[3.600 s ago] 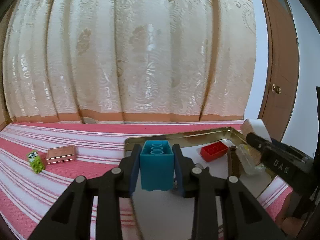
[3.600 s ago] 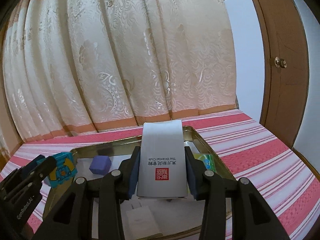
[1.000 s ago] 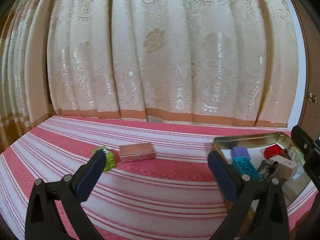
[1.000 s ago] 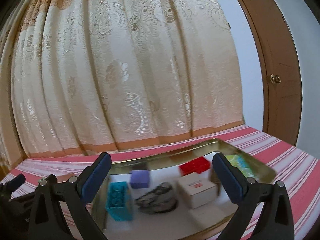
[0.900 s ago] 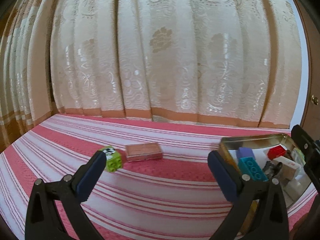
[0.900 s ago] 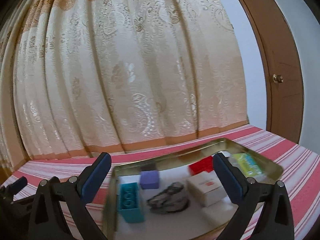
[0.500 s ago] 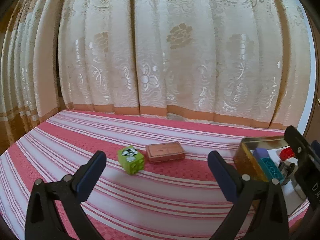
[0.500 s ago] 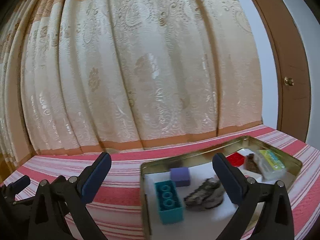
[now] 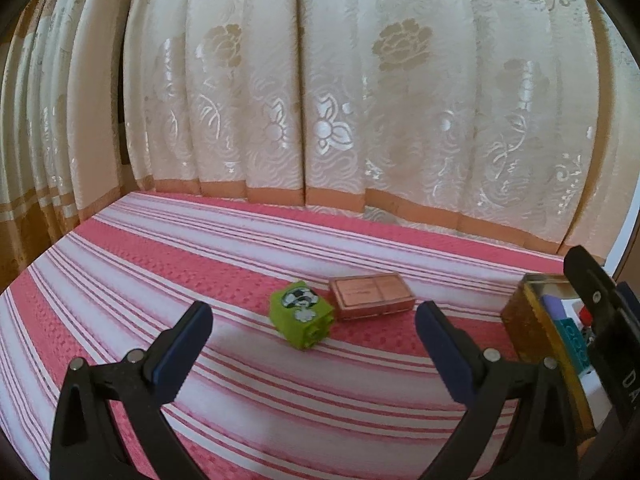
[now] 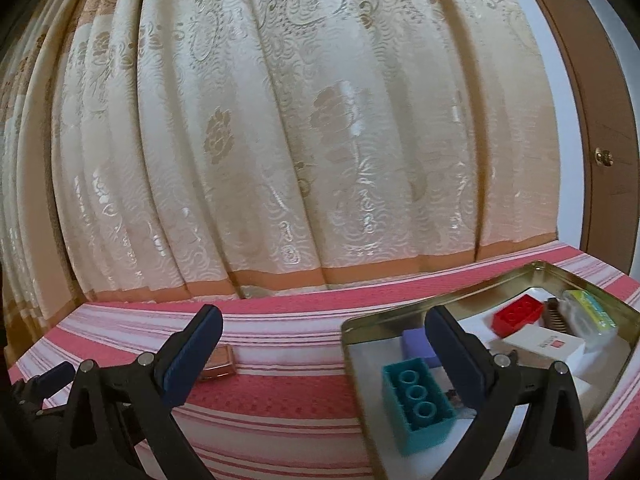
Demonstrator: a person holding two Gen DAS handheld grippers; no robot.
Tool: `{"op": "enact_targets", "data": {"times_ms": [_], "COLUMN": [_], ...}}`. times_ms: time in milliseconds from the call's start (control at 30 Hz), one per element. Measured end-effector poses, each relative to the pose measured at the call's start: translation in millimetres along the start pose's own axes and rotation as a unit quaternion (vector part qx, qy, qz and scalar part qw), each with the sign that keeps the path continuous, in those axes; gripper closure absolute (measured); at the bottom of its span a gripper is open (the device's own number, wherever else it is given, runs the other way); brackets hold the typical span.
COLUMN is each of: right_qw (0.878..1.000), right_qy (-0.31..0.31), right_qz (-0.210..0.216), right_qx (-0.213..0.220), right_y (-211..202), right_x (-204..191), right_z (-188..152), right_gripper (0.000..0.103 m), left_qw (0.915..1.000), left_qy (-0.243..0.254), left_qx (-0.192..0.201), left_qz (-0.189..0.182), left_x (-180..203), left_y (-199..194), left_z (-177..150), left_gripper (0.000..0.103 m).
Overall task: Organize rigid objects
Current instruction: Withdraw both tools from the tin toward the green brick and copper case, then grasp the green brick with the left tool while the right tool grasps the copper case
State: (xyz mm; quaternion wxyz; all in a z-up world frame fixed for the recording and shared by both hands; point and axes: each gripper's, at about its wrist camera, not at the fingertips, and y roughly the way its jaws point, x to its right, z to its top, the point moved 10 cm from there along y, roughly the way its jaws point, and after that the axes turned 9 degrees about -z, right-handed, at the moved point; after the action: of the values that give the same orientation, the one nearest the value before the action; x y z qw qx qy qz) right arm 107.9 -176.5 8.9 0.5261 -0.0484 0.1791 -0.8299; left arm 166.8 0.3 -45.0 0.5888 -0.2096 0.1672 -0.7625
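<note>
A green toy block [image 9: 302, 315] with a printed face lies on the pink striped cloth, touching a flat rose-gold case [image 9: 371, 295]. My left gripper [image 9: 313, 320] is open and empty, with the block just beyond its fingertips. My right gripper [image 10: 322, 332] is open and empty, at the left edge of a gold metal tray [image 10: 452, 302]. The tray holds a teal brick [image 10: 418, 398], a purple block [image 10: 418, 345], a red brick [image 10: 518, 313], a white box [image 10: 546, 346] and a clear green-topped case [image 10: 590, 316]. The rose-gold case [image 10: 218, 362] shows partly behind my right gripper's left finger.
The tray's corner [image 9: 532, 320] and the right gripper's body [image 9: 600, 312] sit at the right edge of the left wrist view. A cream curtain [image 9: 340, 100] hangs along the far edge. A wooden door [image 10: 600, 120] stands at the right.
Both grippers let go of the teal brick and the white box, which now lie in the tray. Both have swung left; the green block and the rose-gold case are nearer my left gripper.
</note>
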Motion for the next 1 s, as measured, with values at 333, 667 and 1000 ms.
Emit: {"op": "enact_targets", "data": {"times_ms": [333, 667, 1000], "right_qw": [1.0, 0.996, 0.994], "right_qy": [-0.013, -0.054, -0.062], "right_qz": [0.0, 0.006, 0.018], "right_qx": [-0.028, -0.064, -0.089], "right_y": [22.3, 47.3, 57.5], "right_x": [-23.5, -53.6, -62.4], "right_z": [-6.3, -15.0, -21.6], "right_gripper": [0.0, 0.001, 0.001], "left_qw": [0.9995, 0.9945, 0.9913], "left_qy": [0.015, -0.026, 0.011], "left_qx": [-0.027, -0.101, -0.131], "left_qz": [0.012, 0.003, -0.002], "left_x": [-16.5, -54.9, -43.3], "left_y": [17.4, 47.9, 67.7], "left_z": [4.0, -8.7, -11.5], "left_gripper": [0.0, 0.0, 0.001]}}
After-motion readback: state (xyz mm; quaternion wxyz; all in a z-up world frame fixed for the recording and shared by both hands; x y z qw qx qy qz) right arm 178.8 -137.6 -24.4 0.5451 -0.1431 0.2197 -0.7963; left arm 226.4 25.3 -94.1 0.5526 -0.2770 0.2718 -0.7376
